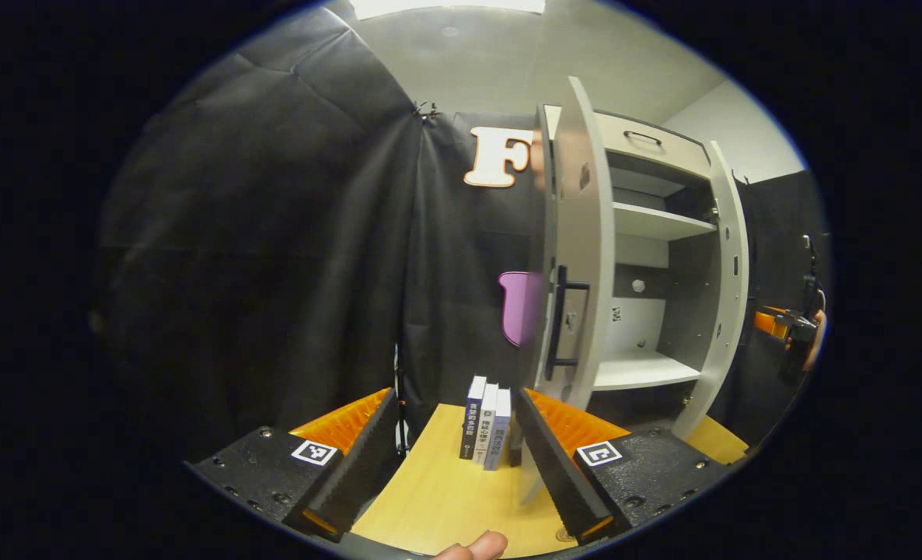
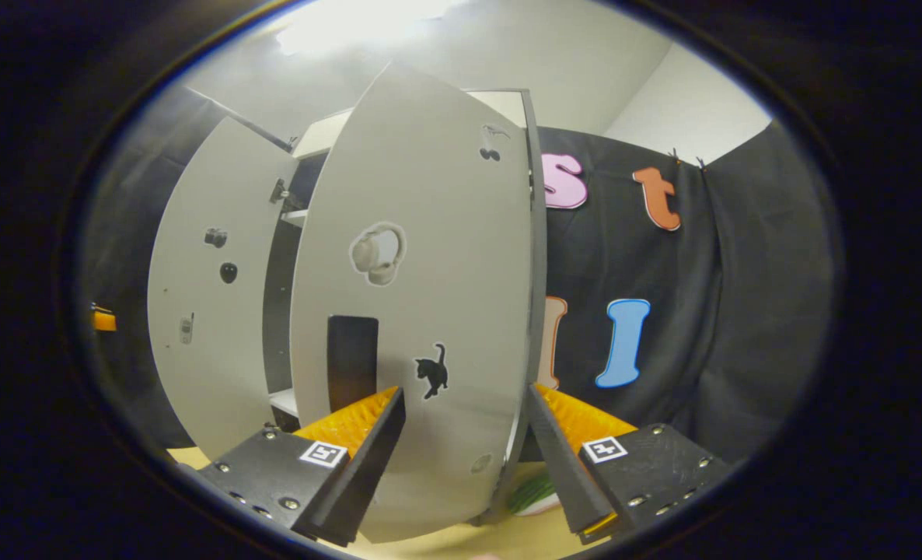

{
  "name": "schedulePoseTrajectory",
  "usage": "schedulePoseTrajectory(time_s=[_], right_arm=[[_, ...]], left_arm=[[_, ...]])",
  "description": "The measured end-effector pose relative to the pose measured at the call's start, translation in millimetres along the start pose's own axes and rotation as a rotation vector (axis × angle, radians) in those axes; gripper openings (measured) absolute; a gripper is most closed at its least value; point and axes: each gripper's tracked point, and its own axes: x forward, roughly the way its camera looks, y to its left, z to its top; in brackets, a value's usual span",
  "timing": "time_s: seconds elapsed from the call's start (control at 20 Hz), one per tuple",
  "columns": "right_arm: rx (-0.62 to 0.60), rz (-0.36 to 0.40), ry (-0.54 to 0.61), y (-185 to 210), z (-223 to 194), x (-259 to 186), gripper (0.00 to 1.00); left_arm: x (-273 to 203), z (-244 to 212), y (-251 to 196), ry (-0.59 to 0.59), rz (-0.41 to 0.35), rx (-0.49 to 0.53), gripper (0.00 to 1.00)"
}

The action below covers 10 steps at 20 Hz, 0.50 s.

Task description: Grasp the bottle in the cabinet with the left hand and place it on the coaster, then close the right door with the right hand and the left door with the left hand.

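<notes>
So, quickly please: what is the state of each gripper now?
Left gripper: open, holding nothing.
Right gripper: open, its fingers either side of the grey cabinet door; contact cannot be told.

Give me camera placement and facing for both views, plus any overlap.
Left gripper view: rides the left gripper, facing the open cabinet across the wooden table; standing books ahead; its own spread fingers and a fingertip show.
Right gripper view: rides the right gripper, close to the outside of the right door; its own spread fingers show.
Shared: the cabinet and both of its open doors, including the left door.
</notes>
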Motion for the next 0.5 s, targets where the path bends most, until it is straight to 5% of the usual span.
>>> schedulePoseTrajectory(time_s=[0.5], right_arm=[[0.041,0.024,-0.005,6,0,-23,0.94]], left_arm=[[49,1,55,0.039,0.076,0.041,0.96]])
